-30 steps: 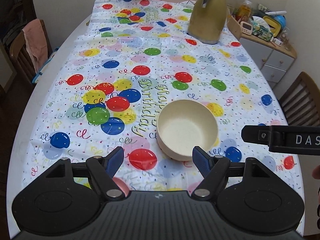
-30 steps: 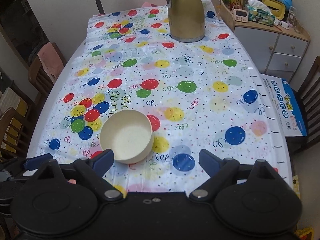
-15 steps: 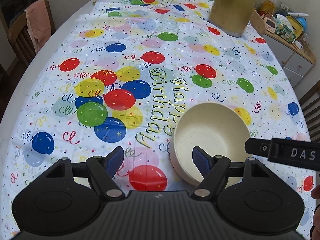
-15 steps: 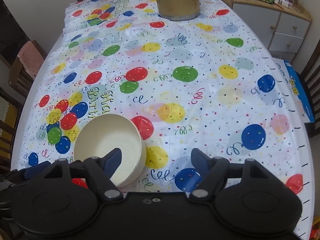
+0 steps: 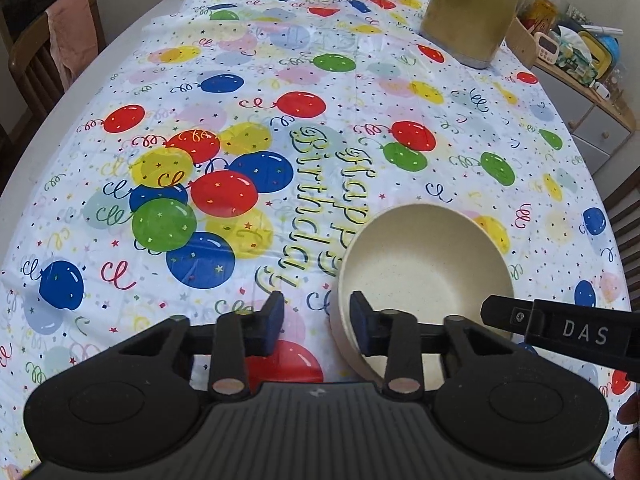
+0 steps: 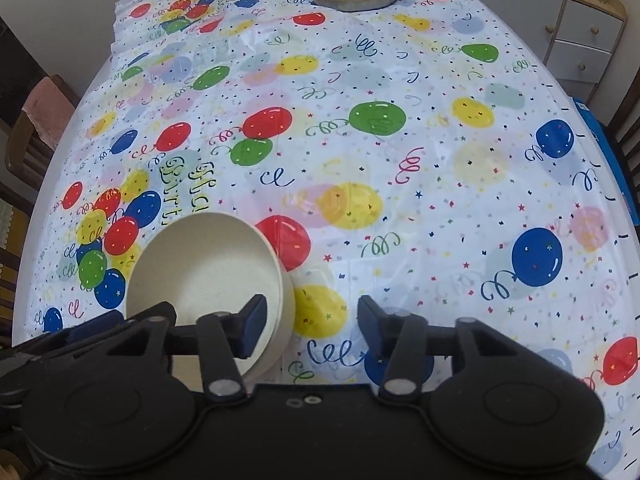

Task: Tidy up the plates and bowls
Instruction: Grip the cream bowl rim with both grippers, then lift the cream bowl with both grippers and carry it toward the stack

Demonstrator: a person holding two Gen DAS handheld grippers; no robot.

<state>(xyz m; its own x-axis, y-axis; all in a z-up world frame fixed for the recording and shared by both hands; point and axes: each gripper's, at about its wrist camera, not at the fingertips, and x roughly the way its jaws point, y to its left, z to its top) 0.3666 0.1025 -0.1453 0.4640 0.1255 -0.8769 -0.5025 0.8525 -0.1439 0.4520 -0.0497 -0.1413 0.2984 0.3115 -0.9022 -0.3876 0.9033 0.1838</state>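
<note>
Balloon-print tablecloth covers the table; gold jug at far edge. Cream bowl sits near the near edge. Left gripper and right gripper (both closing) each straddle the bowl's rim w/ pads not yet pressing.

A bowl sits on the tablecloth near the close edge of the table. The left gripper straddles the bowl's left wall, one finger inside, one outside; its jaws are closing. The right gripper straddles the bowl's right wall the same way, jaws closing too. A jug stands at the far end of the table, well apart from the bowl. A cabinet stands beyond the table's right side, a chair with a cloth over its back to the left
</note>
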